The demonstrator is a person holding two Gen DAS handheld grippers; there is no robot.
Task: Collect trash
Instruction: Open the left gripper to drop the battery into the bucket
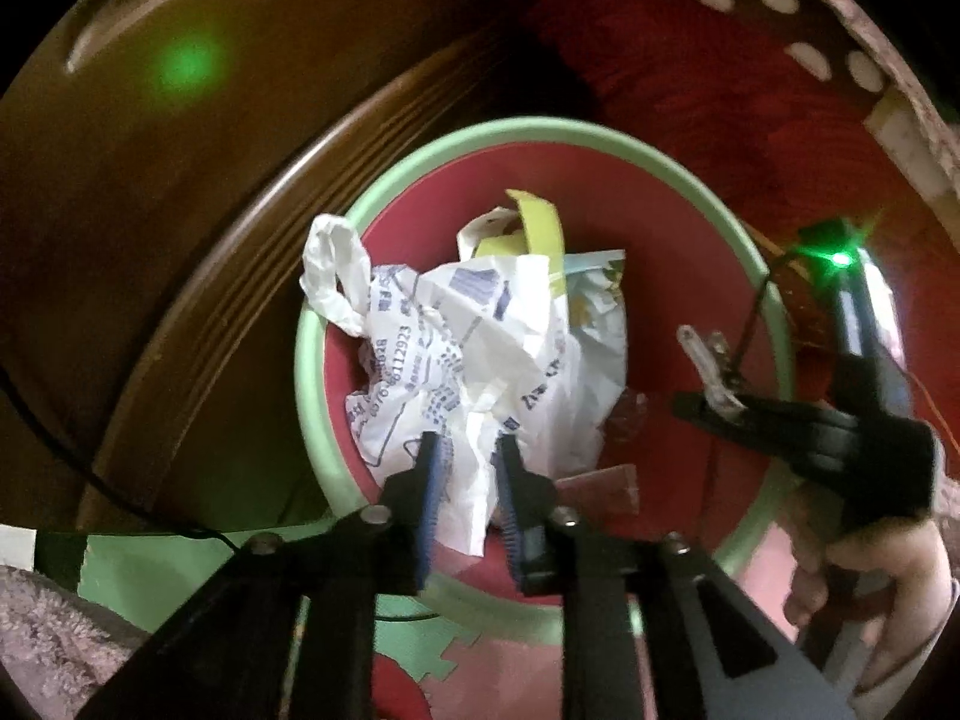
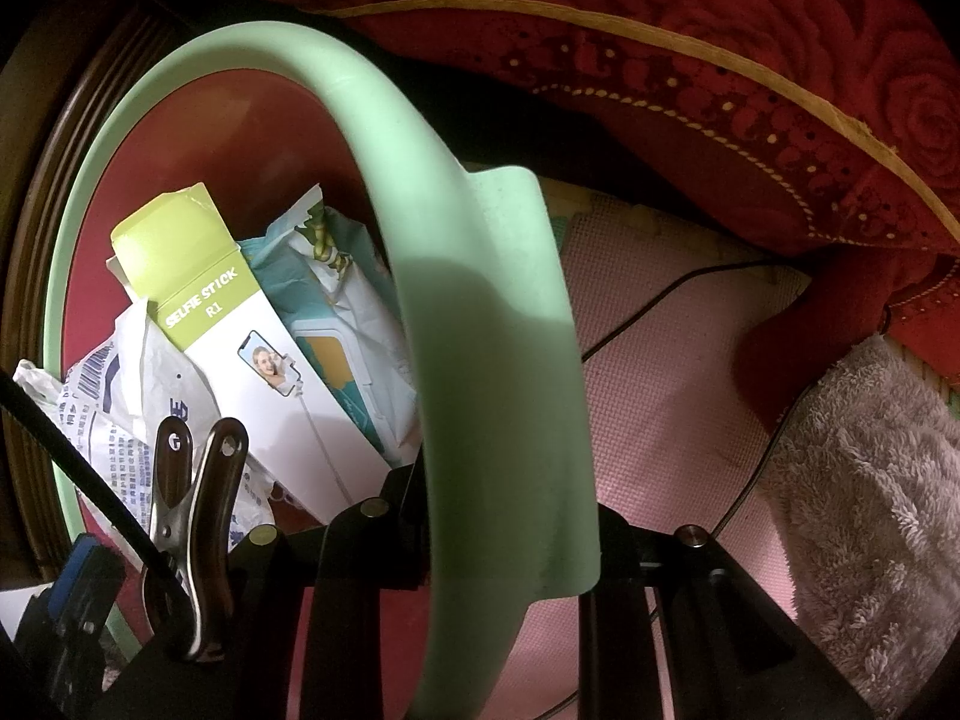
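Observation:
A bin with a pale green rim (image 1: 312,324) and a red inside holds a crumpled white plastic bag with blue print (image 1: 480,348) and a yellow-green selfie-stick box (image 2: 240,336). My left gripper (image 1: 469,468) points down into the bin. Its blue pads stand a little apart, a fold of the white bag hangs between them, and they do not look pressed on it. My right gripper (image 2: 510,510) is shut on the bin's rim (image 2: 480,300) at the right side, where the left wrist view also shows the right gripper (image 1: 720,411). A metal clip (image 2: 192,516) sits beside it.
Dark wooden furniture (image 1: 180,180) curves close around the bin's left side. A red rose-patterned blanket (image 2: 720,60) hangs behind. Pink foam floor mat (image 2: 660,390), a black cable (image 2: 660,294) and a fluffy pale rug (image 2: 870,480) lie to the right. A hand (image 1: 870,570) holds the right gripper.

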